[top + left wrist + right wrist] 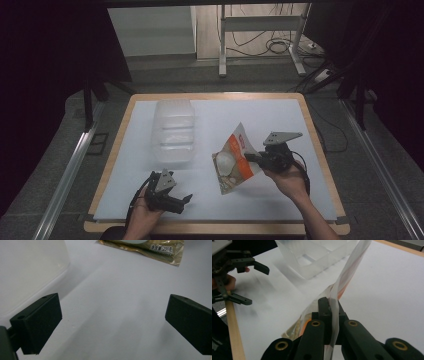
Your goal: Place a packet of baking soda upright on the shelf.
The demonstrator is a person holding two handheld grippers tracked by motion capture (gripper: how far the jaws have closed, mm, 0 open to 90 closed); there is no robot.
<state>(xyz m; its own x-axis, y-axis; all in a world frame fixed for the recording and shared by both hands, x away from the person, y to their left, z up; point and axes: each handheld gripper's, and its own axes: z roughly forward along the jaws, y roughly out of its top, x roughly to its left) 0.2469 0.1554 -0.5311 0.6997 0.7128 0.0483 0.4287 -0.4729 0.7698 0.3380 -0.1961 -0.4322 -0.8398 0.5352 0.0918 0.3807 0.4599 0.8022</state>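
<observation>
A snack bag (234, 160), clear and gold with an orange and white label, is tilted up off the white table sheet near the middle right. My right gripper (252, 158) is shut on the bag's edge (335, 307), which runs up between the jaws. My left gripper (185, 201) rests low at the front left, open with nothing between its fingers (40, 322). In the left gripper view a corner of the bag (160, 251) lies ahead at the top. From the right gripper view the left gripper (249, 282) stands open at the far left.
A clear plastic container (173, 131) stands on the white sheet (260, 200) at the back left, and its wall (27, 272) is close to my left gripper. The wooden table edge (215, 227) runs along the front. Metal frame legs and cables lie beyond the table.
</observation>
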